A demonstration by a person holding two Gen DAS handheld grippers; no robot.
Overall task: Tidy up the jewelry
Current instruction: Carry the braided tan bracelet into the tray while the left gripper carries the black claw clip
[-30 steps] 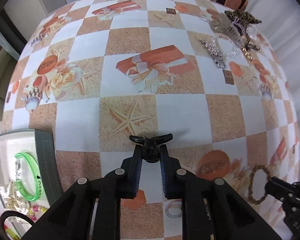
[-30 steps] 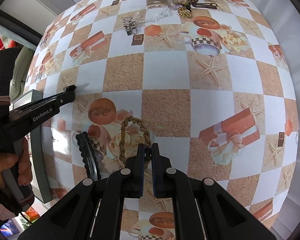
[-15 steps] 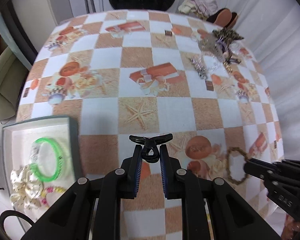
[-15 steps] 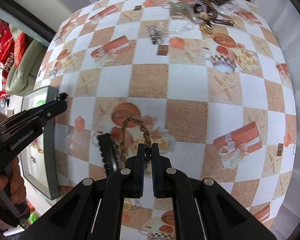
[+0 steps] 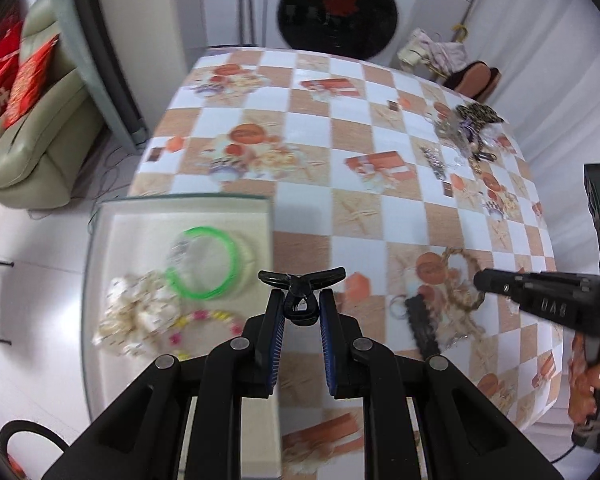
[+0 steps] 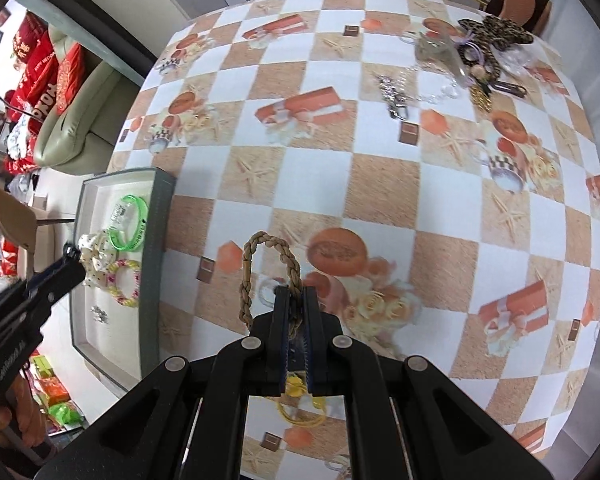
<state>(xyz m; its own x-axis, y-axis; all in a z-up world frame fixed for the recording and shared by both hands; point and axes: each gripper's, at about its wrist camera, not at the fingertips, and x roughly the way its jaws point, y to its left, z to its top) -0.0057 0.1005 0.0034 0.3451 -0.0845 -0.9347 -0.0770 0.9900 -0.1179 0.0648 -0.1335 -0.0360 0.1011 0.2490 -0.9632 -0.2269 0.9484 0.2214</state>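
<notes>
My left gripper (image 5: 301, 295) is shut on a black claw hair clip (image 5: 324, 274), held in the air over the right edge of a grey-rimmed tray (image 5: 188, 199). The tray holds a green bracelet (image 5: 204, 264), a white flowery band (image 5: 136, 312) and a pink-and-yellow bead bracelet (image 5: 204, 318). My right gripper (image 6: 296, 294) is shut on a tan braided bracelet (image 6: 260, 240), lifted above the checked tablecloth. In the right wrist view the left gripper (image 6: 74, 260) hangs over the tray (image 6: 156, 240).
A black toothed hair clip (image 5: 420, 328) and a small ring (image 5: 398, 306) lie on the cloth near the right gripper. A heap of jewelry (image 6: 480, 52) sits at the far right corner. A yellow loop (image 6: 300, 412) lies under the right gripper. A sofa (image 5: 40, 148) stands left of the table.
Both grippers have risen. The left one carried the black claw clip leftward to the tray's edge. The right one lifted the braided bracelet off the cloth.
</notes>
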